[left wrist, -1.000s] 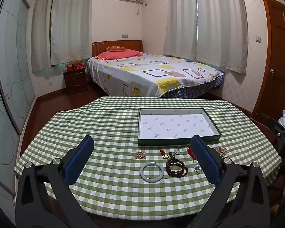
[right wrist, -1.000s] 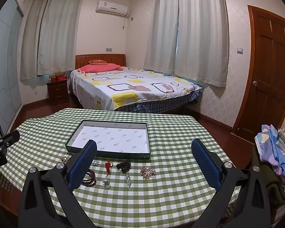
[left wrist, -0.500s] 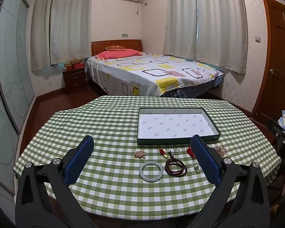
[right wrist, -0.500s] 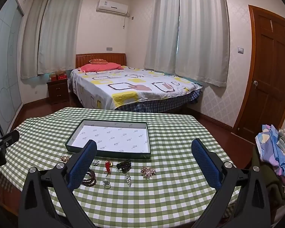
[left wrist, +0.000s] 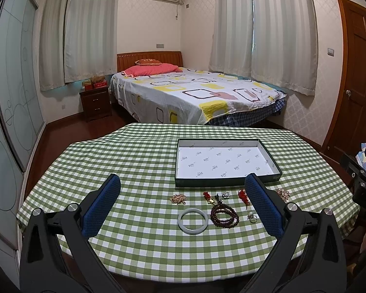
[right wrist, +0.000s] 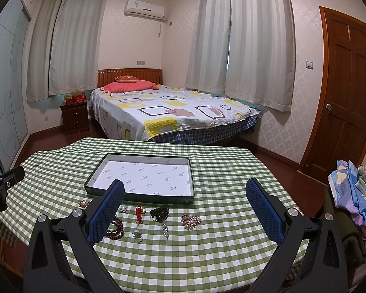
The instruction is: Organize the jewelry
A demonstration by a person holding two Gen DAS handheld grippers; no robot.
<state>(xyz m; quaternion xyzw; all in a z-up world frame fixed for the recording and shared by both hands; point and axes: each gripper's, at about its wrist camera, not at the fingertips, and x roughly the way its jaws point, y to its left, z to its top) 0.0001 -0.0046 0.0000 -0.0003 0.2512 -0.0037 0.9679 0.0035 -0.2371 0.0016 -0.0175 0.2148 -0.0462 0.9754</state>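
Bedroom: bed (left wrist: pixel 195 95) behind round table (left wrist: pixel 134 161) with green checked cloth. Shallow tray (left wrist: pixel 225 161), white-lined, at table's middle toward far edge; jewelry strewn between tray and near edge. Left gripper (left wrist: pixel 183 206) wide open, holding nothing, white bangle (left wrist: pixel 193 223) and bead bracelet (left wrist: pixel 224 216) between its jaws. Right gripper (right wrist: pixel 184 207) wide open, empty, framing red charm (right wrist: pixel 139 213), ring (right wrist: pixel 137 235), brooch (right wrist: pixel 190 220). Bead bracelet partly hidden behind right gripper's left finger. Small pieces too tiny to identify.
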